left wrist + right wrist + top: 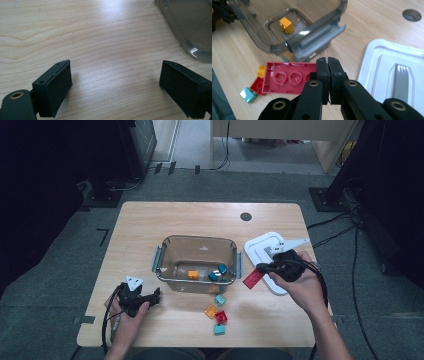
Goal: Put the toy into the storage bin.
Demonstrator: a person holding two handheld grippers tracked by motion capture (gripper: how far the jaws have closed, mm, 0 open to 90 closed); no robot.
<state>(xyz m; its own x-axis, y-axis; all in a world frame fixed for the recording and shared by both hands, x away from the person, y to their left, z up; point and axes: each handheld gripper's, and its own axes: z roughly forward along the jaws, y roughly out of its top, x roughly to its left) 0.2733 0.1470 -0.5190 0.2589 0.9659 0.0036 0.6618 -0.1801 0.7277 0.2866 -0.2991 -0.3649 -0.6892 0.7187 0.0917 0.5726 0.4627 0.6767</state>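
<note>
My right gripper (260, 268) is shut on a flat red brick (252, 278) and holds it in the air between the clear box (200, 239) and the white lid (265, 245). In the right gripper view the right gripper (328, 62) pinches one end of the red brick (287, 78), whose hollow underside faces the camera. At the table's front left, my left gripper (156, 296) points toward the box. Its jaws stand wide apart over bare wood in the left gripper view, where the left gripper (115, 82) has nothing between them.
The box holds an orange brick (193, 274) and two teal bricks (215, 275). Several small bricks (219, 315) lie in front of it. A grey-handled tool (292, 242) rests on the lid. A round hole (245, 216) sits at the table's far side.
</note>
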